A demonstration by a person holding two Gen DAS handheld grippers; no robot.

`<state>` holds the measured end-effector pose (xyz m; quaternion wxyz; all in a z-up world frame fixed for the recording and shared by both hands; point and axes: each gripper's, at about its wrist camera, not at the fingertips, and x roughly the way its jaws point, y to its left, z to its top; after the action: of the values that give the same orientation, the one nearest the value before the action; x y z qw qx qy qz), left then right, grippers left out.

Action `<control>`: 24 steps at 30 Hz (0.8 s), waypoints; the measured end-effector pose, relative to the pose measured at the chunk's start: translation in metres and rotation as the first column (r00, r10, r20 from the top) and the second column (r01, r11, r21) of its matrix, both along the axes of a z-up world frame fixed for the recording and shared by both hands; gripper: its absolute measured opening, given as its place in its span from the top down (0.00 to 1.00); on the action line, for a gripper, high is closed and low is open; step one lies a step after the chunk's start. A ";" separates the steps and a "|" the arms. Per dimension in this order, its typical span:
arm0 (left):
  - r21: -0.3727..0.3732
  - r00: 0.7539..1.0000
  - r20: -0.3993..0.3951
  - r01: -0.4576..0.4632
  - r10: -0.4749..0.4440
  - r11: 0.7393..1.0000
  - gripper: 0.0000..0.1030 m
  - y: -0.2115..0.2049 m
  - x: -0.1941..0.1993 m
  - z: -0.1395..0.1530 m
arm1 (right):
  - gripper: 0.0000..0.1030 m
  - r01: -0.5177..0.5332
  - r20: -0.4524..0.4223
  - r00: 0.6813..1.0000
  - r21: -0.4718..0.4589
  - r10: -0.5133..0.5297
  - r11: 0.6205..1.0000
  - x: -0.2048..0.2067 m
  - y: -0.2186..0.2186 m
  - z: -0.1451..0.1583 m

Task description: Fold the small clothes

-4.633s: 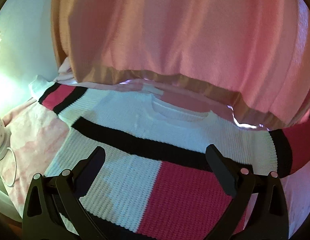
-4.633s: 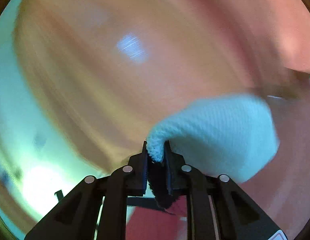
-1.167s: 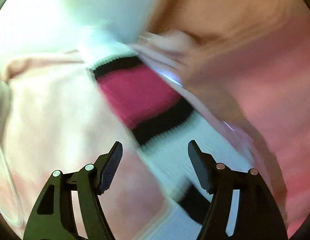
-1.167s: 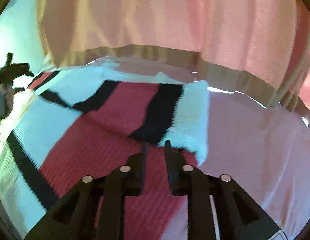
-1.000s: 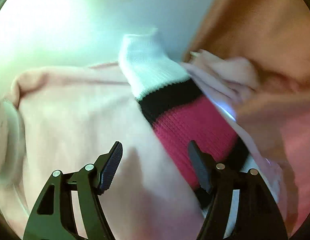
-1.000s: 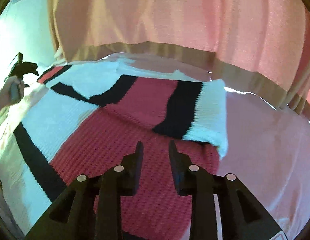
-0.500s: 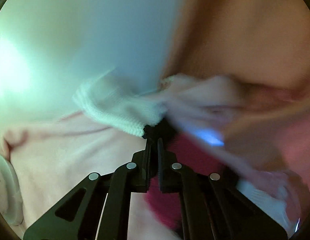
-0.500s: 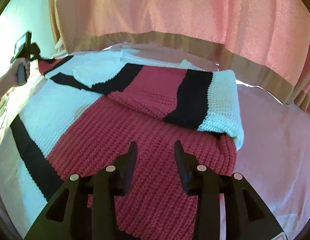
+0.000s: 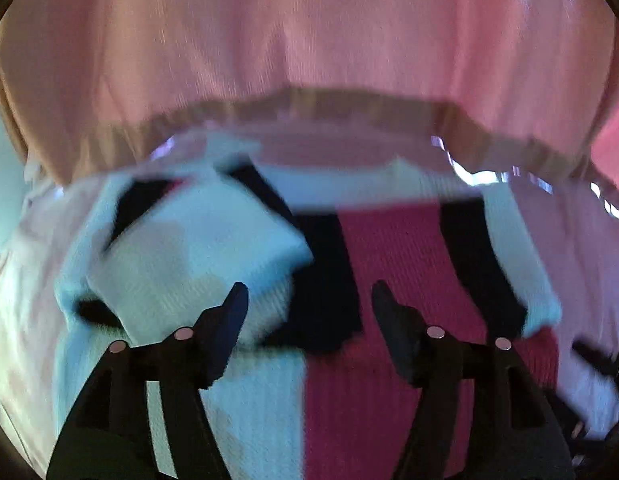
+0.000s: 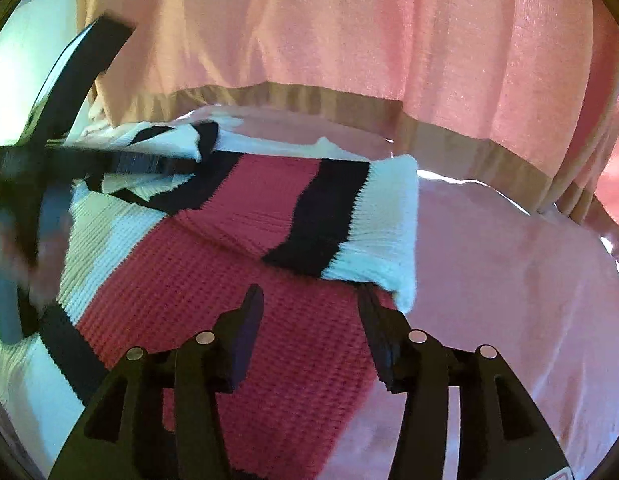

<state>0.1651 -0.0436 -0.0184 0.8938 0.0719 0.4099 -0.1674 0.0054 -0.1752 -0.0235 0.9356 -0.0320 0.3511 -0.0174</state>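
Observation:
A knitted sweater [image 10: 213, 320] in white, black and pink blocks lies flat on the bed. Its right sleeve [image 10: 349, 220] is folded across the body and ends in a white cuff. The left sleeve [image 9: 189, 248] lies folded inward over the white side, blurred. My left gripper [image 9: 309, 304] hovers over the sweater's middle. Its jaws are opening, with nothing between the pads. From the right wrist it shows as a dark blurred shape [image 10: 69, 160] at the far left. My right gripper [image 10: 309, 304] stands just short of the folded right sleeve, jaws opening and empty.
A pink curtain [image 10: 349, 40] with a tan hem hangs close behind the bed. Pink sheet [image 10: 509, 280] spreads to the right of the sweater. A pale wall [image 10: 13, 60] stands at the left.
The left gripper was shut on the left sleeve's cuff, swept it right across the sweater and let go. The right gripper's jaws have widened; that hand has hardly moved.

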 end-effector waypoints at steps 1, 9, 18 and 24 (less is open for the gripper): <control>-0.001 1.000 -0.014 -0.009 0.009 1.000 0.33 0.006 -0.005 -0.002 | 0.51 0.000 -0.001 1.000 0.011 0.000 1.000 0.000 -0.002 0.002; -0.157 0.934 -0.096 -0.356 0.344 0.921 0.20 0.123 0.015 0.016 | 0.47 -0.201 0.088 0.974 -0.093 0.209 0.975 0.000 0.054 0.027; -0.338 0.809 -0.406 -0.565 0.425 0.753 0.25 0.204 0.069 -0.036 | 0.45 -0.456 0.031 0.874 -0.292 0.485 0.840 0.082 0.182 0.010; -0.414 0.787 -0.450 -0.602 0.422 0.683 0.25 0.227 0.079 -0.041 | 0.45 -0.531 -0.058 0.840 -0.302 0.540 0.792 0.130 0.217 -0.022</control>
<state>0.2439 0.1835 -0.0599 0.8086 -0.3281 0.4878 -0.0240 0.1354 0.0422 -0.0453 0.8910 -0.2742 0.3060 0.1933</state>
